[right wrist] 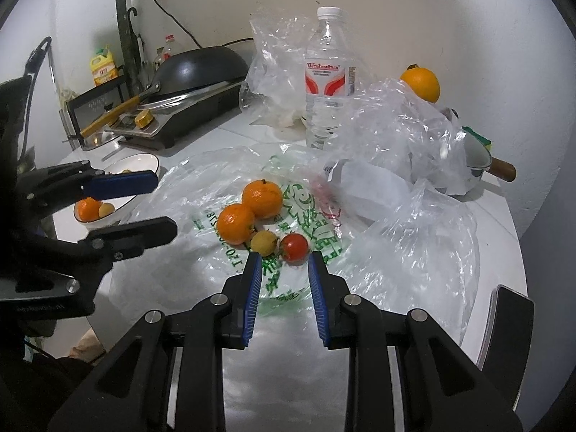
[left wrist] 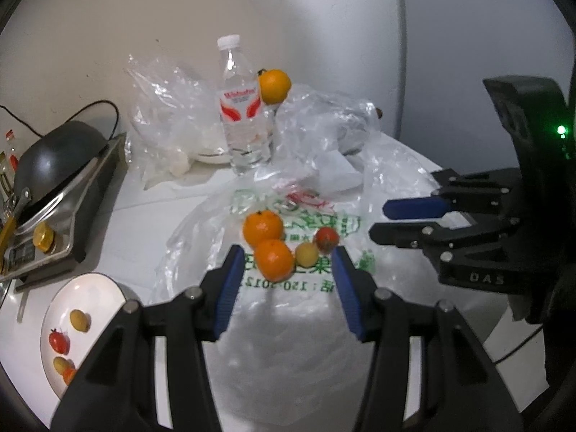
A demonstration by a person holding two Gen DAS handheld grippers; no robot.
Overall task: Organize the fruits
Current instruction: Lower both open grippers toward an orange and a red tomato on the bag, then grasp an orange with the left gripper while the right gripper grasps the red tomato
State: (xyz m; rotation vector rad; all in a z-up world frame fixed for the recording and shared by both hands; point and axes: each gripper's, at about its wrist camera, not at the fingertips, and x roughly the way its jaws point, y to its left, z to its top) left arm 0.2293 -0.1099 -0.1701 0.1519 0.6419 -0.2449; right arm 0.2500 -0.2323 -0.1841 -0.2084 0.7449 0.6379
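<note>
At the left edge of the counter (left wrist: 136,223) a black wok (left wrist: 54,154) sits on a portable stove. In front of it, near the front left corner, a white plate (left wrist: 104,288) carries a few small fruits, among them a yellow one (left wrist: 80,320) and a red tomato (left wrist: 58,341).

The left gripper (left wrist: 287,252) hovers over the middle of the counter with its jaws moderately wide and nothing between them. Just ahead of its fingertips, on a flattened printed plastic bag (left wrist: 306,288), lie the loose fruits: two oranges (left wrist: 262,229) touching each other, then a small yellow fruit (left wrist: 307,255) and a red tomato (left wrist: 327,239) side by side.

Towards the back edge a clear water bottle (left wrist: 241,108) stands upright. Just right of it, another orange (left wrist: 274,85) rests on crumpled clear bags (left wrist: 324,122).

The right gripper (right wrist: 285,255) hovers to the right, its jaws narrow and empty, the tomato just beyond its tips. By the right edge a white pot (right wrist: 478,158) with a wooden handle is partly covered by the bags.
</note>
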